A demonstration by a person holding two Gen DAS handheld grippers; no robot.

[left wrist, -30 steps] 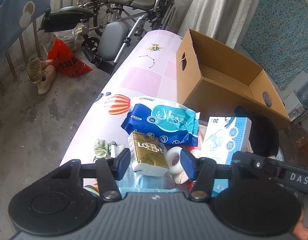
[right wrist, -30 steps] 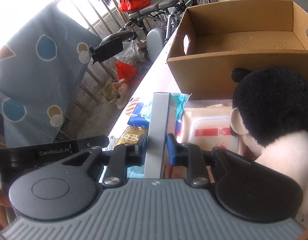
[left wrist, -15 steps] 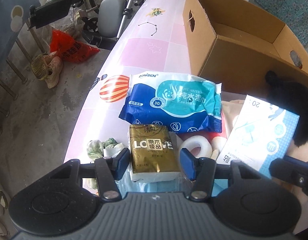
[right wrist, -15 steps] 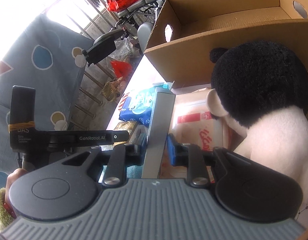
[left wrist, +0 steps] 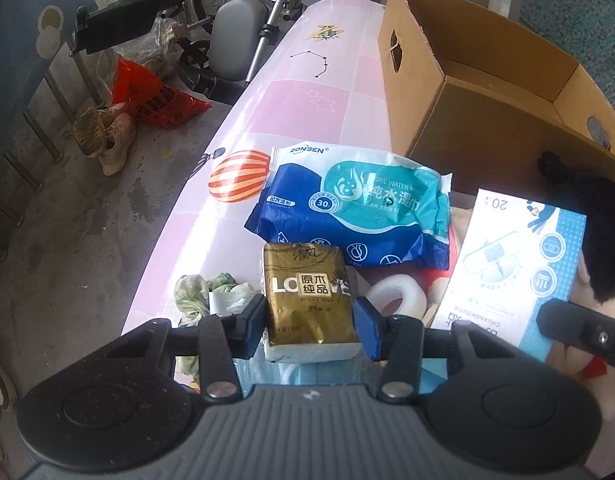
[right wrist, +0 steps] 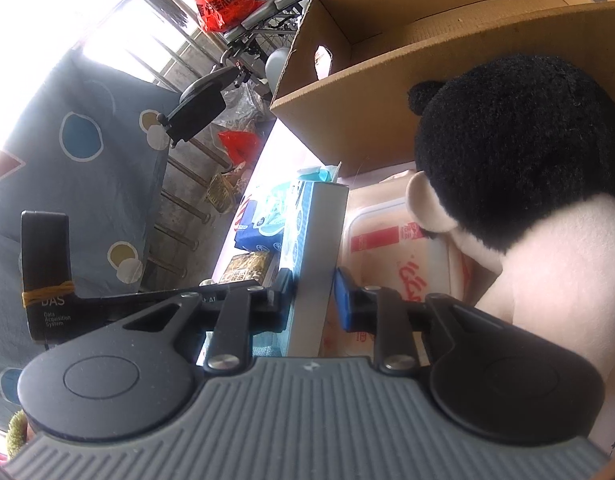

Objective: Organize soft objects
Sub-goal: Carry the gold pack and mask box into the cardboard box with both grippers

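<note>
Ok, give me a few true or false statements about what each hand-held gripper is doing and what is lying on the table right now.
1. The right hand-held gripper clamps a flat bandage box. True.
2. The left hand-held gripper is closing around a gold tissue pack. True.
3. The cardboard box is full. False: its visible inside is bare.
4. The wipes pack lies inside the cardboard box. False: it lies on the table.
5. A plush toy sits beside the cardboard box. True.

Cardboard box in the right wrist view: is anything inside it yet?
No, the cardboard box shows only bare walls and floor, though its near corner is hidden by its front wall.
</note>
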